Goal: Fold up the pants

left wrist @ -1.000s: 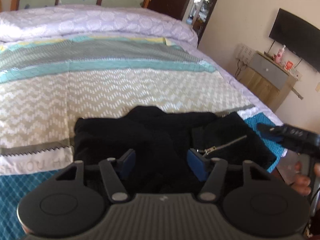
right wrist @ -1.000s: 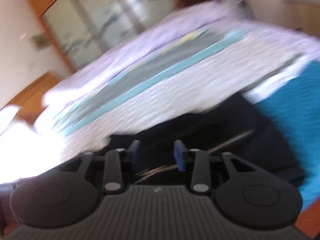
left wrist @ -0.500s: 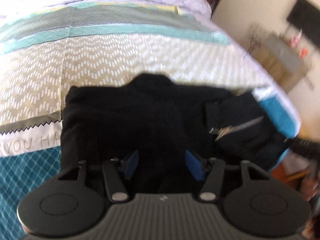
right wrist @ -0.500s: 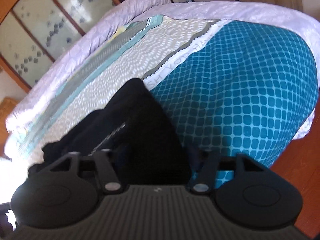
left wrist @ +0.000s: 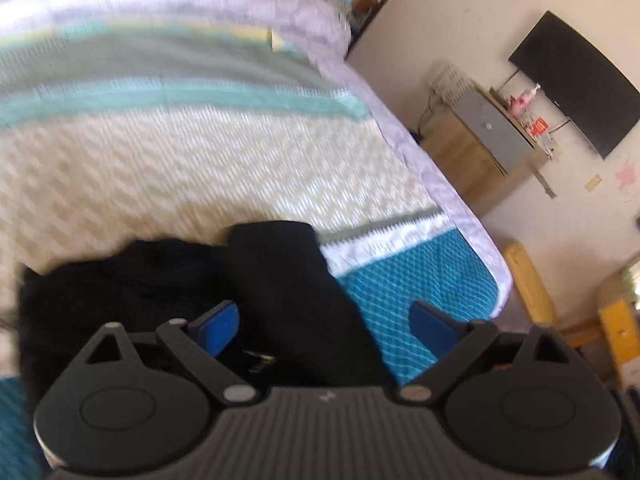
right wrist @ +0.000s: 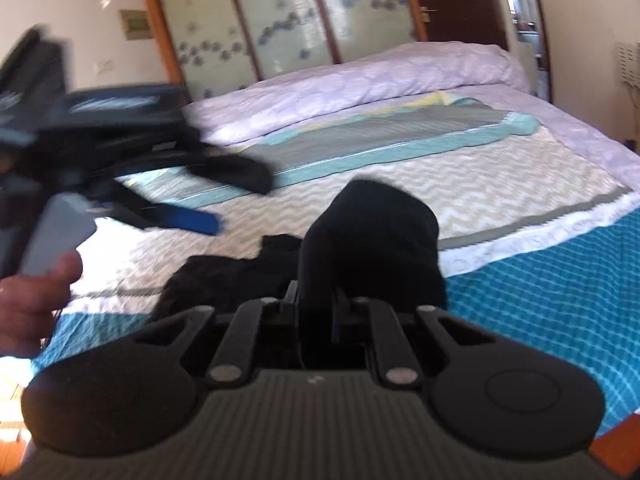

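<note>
The black pants lie bunched on the patterned bedspread near the bed's front edge. My right gripper is shut on a fold of the pants and holds it raised above the rest of the cloth. In the left wrist view that raised fold stands between the blue pads of my left gripper. Its jaws are opening wide and do not press on the cloth. The right wrist view shows the left gripper at the left, above the bedspread, with a hand on its handle.
A rolled lilac duvet lies across the far end of the bed. The bed's right edge drops to a wooden floor. Against the wall stand a wooden cabinet and a black TV. Sliding wardrobe doors are behind the bed.
My right gripper closed on the pants' right end and lifted it up toward the middle. My left gripper's jaws widened off the cloth, and it swung toward the bed's right side.
</note>
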Demonstrator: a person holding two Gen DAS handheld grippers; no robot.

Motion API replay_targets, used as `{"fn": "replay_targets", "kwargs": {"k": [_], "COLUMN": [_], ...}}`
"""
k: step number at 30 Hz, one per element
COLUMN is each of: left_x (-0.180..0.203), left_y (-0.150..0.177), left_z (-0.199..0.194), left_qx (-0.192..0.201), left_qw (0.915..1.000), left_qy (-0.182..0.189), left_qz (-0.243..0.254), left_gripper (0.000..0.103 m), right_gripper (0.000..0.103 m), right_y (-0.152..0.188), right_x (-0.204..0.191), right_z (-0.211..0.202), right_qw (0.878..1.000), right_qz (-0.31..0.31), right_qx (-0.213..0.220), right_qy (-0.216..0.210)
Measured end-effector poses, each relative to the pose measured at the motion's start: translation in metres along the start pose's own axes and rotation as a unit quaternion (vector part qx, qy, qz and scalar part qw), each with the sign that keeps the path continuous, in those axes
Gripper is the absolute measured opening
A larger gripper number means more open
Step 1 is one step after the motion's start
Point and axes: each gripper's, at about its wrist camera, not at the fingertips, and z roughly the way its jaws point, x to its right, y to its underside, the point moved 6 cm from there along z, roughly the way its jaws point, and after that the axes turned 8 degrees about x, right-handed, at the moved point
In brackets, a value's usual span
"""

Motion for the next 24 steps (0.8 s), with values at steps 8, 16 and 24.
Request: {"fn": "replay_targets", "kwargs": {"k": [8,16,24], "left_x": [-0.04,-0.084,-0.081], "left_y": [0.006,0.004,-0.011], "left_z": [-0.008,-0.035,-0.034], "left_qx": [0.035,0.045,0.065], "left_qw": [0.9927,0.974,0.982], "left_qy": [0.025,0.039,0.036], "left_qz": [-0.113,-0.218,-0.174], "left_gripper": [0.019,0.096,0.013], "right_gripper": [0.016,0.016,0.017], "right_y": [-0.004,-0.024,-0.015], "right_x": [-0.014,-0.028,-0.073], "right_z": [-0.007,-0.005,0.006], "right_qw": [1.0,0.998,0.997], "right_qz": [0.005,0.029,-0.033], "right_qx": [0.006,0.033,0.002], "right_qy": [-0.023,-0.035,-0.068]}}
